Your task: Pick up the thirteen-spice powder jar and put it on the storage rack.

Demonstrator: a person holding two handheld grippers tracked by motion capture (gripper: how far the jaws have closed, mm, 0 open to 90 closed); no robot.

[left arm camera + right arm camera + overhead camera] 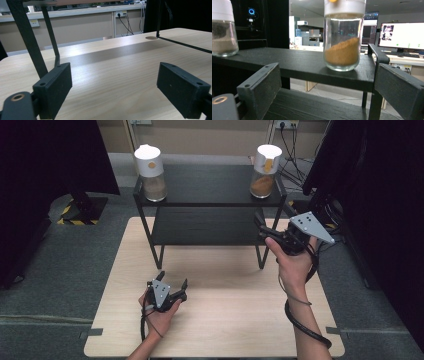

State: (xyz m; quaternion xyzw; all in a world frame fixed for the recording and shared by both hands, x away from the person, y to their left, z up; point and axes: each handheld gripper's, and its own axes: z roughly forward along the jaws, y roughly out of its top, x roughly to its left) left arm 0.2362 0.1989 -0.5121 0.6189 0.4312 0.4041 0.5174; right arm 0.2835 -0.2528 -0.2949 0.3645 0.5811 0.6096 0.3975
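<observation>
A pale wooden table [225, 320] carries a black two-tier metal shelf rack [210, 185] at its far edge. On the rack's top tier, a clear glass jar with a white lid and orange-brown powder [265, 170] stands at the right corner, a matching jar of grey-brown powder [151, 172] at the left corner. The right gripper [261, 227], jaws spread and empty, faces the orange-powder jar [343, 37] near the rack's right edge. The left gripper [172, 282] rests on the table, jaws released

The jar [344, 37] and its lid are cut off by the top edge.
</observation>
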